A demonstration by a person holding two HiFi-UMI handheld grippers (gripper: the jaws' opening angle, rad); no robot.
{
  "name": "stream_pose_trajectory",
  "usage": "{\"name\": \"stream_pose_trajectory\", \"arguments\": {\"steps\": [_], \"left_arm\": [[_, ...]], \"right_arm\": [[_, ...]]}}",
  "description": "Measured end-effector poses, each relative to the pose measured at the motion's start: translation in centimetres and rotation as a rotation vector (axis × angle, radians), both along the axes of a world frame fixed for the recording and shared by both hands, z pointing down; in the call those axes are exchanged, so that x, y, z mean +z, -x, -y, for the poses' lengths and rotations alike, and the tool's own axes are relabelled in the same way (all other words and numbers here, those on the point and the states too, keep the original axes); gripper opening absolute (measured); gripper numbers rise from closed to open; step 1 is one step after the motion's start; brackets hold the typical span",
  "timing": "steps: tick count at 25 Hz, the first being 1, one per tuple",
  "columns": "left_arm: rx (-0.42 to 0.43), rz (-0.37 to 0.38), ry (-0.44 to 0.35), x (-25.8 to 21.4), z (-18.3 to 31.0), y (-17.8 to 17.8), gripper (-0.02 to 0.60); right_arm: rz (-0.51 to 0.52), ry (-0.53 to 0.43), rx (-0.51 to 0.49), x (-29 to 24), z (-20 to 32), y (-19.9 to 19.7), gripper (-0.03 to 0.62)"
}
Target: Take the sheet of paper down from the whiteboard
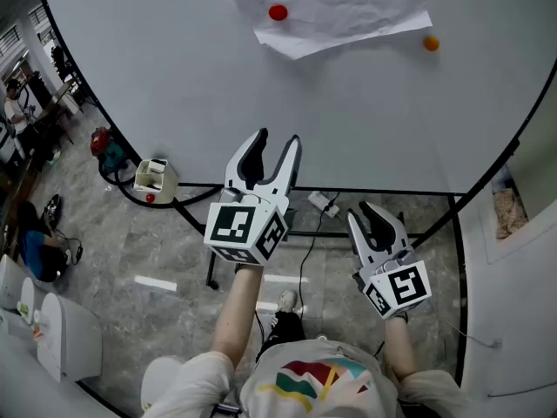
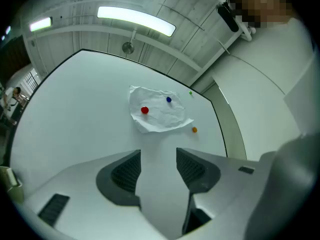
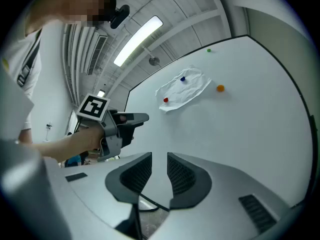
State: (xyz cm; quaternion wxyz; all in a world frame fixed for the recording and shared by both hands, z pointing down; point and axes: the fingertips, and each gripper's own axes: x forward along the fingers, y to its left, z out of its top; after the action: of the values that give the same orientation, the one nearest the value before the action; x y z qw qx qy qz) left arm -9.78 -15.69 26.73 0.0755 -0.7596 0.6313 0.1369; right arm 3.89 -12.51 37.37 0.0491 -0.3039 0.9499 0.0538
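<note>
Shows sheet of paper (image 1: pixel 335 11) hanging on whiteboard (image 1: pixel 261 103), pinned by red magnet (image 1: pixel 278 12) and blue magnet (image 2: pixel 169 99). Holds left claw (image 1: pixel 277 138) wide, empty, raised toward it; right claw (image 1: pixel 376 218) narrow, empty, lower.

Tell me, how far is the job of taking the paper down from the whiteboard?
Done: nothing; the crumpled white paper sheet hangs on the whiteboard under a round red magnet and a round blue magnet. In hand: the left gripper and right gripper are open, empty, below the sheet. To do: reach, free and take it down.
</note>
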Motion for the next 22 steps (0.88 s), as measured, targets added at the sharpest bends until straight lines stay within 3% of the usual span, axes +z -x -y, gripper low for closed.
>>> {"name": "stream_pose_trajectory", "arguments": {"steps": [6,11,14,22], "left_arm": [[0.098,0.046,-0.103,-5.9,6.0,3.5,0.301],[0.191,0.062,-0.14,-9.6,9.2,5.7,0.31],[0.257,0.074,-0.117,-10.5,10.3,5.9,0.31],[0.332,0.09,-0.084,-10.5,10.7,4.8,0.31]], "right_arm": [[0.001,-0.06,0.006,-2.9,5.4,7.1,0.077],[0.008,-0.118,0.054,-5.9,8.9,11.2,0.075],[0.014,-0.138,0.07,-6.6,9.7,12.5,0.077],[0.014,-0.123,0.068,-6.3,10.8,12.0,0.075]]}}
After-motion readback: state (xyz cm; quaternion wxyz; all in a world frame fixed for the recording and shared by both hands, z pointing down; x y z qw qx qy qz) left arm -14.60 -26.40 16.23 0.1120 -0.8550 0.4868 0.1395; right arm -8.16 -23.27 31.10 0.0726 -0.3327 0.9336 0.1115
